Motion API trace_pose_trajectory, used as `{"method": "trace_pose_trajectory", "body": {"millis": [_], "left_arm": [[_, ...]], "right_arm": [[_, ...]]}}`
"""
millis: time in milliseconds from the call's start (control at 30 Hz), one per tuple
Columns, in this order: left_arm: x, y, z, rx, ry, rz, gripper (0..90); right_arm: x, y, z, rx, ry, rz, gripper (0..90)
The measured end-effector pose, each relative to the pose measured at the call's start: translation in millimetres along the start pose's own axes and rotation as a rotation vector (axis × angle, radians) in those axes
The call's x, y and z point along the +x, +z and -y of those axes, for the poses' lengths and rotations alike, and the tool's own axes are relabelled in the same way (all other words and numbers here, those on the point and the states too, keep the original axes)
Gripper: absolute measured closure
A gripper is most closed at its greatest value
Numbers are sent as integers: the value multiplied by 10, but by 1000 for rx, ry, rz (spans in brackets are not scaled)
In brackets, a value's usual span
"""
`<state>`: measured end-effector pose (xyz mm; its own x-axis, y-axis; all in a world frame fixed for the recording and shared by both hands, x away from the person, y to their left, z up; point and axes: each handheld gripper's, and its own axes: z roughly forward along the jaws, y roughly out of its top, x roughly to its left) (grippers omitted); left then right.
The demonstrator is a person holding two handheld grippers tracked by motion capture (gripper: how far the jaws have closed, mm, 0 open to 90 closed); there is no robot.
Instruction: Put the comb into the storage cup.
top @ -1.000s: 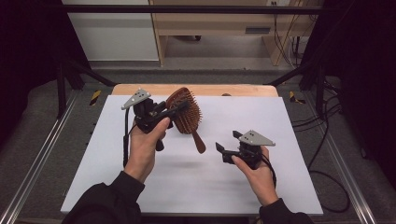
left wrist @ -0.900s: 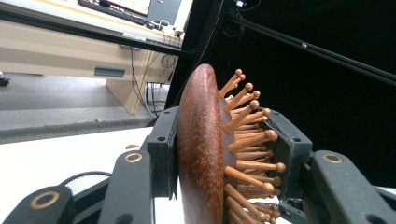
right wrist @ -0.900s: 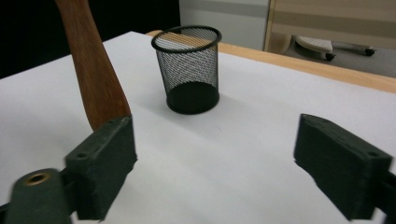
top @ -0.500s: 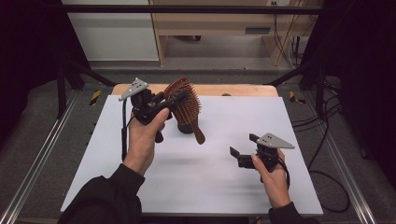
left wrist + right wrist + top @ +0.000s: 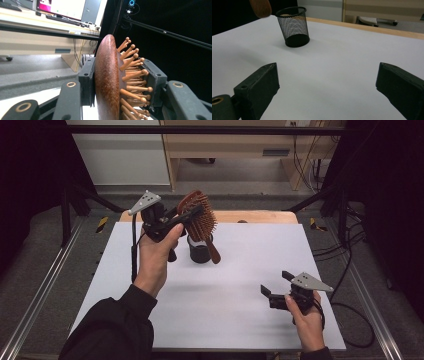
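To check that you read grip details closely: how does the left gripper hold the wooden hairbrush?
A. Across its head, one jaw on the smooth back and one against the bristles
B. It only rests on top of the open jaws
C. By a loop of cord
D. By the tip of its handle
A: the left gripper is clamped across the hairbrush head, one jaw on its back, the other among its bristles.

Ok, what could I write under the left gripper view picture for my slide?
Left hand-held gripper clamps the head of a wooden hairbrush between its jaws, the round-tipped bristles pointing right.
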<state>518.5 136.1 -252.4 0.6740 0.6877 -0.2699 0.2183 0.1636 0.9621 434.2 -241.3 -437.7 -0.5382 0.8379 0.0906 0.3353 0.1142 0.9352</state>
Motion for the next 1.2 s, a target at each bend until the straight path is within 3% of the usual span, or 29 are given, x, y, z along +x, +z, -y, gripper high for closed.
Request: {"method": "trace_pose_trajectory", "body": {"millis": [500, 633, 1200], "left_arm": [[105, 172, -217, -12, 76, -68, 519], [159, 191, -253, -17, 79, -82, 519], [348, 341, -201, -13, 100, -123, 518]], "right_arm": [[-11, 32, 26, 0, 3, -3, 44], [-9, 34, 26, -1, 1, -5, 44], [-3, 45, 27, -2, -6, -9, 41]]}}
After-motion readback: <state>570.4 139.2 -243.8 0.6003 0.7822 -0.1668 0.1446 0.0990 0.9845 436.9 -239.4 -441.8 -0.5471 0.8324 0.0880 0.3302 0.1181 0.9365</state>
